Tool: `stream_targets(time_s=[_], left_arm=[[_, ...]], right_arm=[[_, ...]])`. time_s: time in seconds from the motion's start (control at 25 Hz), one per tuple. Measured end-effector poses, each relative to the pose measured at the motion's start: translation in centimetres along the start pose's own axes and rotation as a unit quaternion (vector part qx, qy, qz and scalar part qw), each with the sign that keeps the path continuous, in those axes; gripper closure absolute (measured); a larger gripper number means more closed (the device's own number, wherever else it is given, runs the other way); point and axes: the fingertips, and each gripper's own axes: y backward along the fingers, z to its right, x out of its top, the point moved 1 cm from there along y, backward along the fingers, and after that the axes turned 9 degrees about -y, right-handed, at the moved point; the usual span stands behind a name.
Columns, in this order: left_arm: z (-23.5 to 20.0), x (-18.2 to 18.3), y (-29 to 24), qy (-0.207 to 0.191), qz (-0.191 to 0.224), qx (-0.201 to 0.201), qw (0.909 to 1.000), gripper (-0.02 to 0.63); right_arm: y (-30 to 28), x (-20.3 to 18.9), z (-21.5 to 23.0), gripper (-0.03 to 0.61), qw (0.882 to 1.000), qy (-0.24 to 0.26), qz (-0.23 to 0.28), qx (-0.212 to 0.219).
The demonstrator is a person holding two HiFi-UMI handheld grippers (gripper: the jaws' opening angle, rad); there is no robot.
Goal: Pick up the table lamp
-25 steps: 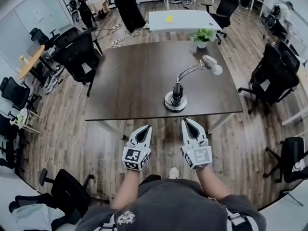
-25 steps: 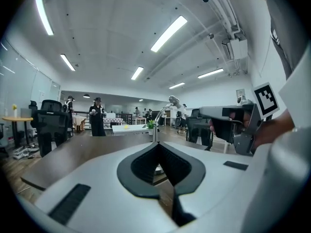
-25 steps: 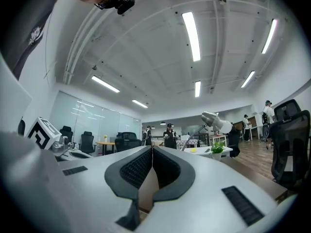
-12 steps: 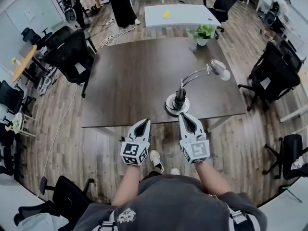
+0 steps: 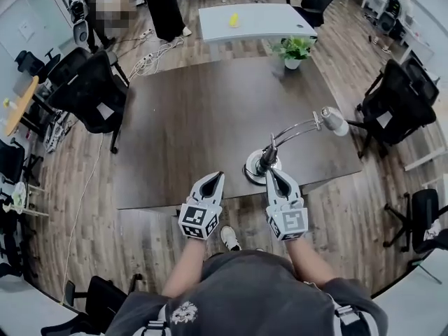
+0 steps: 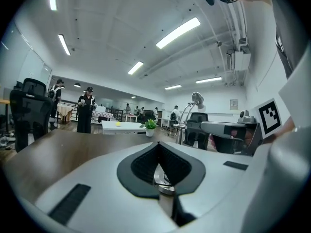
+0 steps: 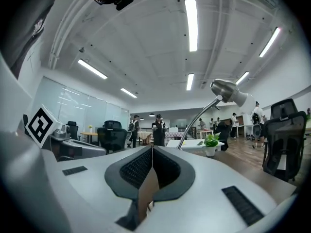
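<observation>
**Both pairs of fingers closed, lamp just ahead of the right pair**

The table lamp [image 5: 264, 163] is seen standing upright on the dark worktop [image 5: 203, 131], its round base set close to the near edge. The right gripper [image 5: 270, 173] is held with its fingers pressed together and nothing between them. The lamp's base lies directly ahead of their tips – so close that contact can be neither confirmed nor ruled out. In the right gripper view, the curved metal arm of the lamp [image 7: 199, 119] is seen rising just beyond the closed fingers [image 7: 146, 161] and bending off to their right, ending in the silver shade.

The left gripper [image 5: 218, 176] is held beside the right one, its fingers likewise shut and empty. Their tips are seen at the worktop's near edge, with the lamp ahead and off to the right. In the left gripper view the lamp [image 6: 188, 111] appears beyond and to the right of the fingertips [image 6: 146, 154].

A potted plant [image 5: 294, 50] is seen at the worktop's far edge – well beyond both pairs of fingers.
</observation>
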Motion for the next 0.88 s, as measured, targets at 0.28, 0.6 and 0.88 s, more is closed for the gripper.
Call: stream_targets(time_s=[0.28, 0.6, 0.88], left_arm=[[-0.8, 0.0, -3.0, 0.003, 0.002, -0.045, 0.999, 0.606], [-0.7, 0.1, -5.4, -0.007, 0.002, -0.079, 0.9968, 0.606], [-1.2, -0.1, -8.1, -0.008, -0.009, -0.073, 0.9973, 0.606]], right_arm=[[-1.0, -0.2, 2.3, 0.551, 0.999, 0.004, 0.003, -0.043], [-2.4, -1.3, 3.6, 0.473, 0.999, -0.004, -0.015, -0.043], [-5.1, -3.0, 5.8, 0.391, 0.998, -0.01, -0.048, -0.043]])
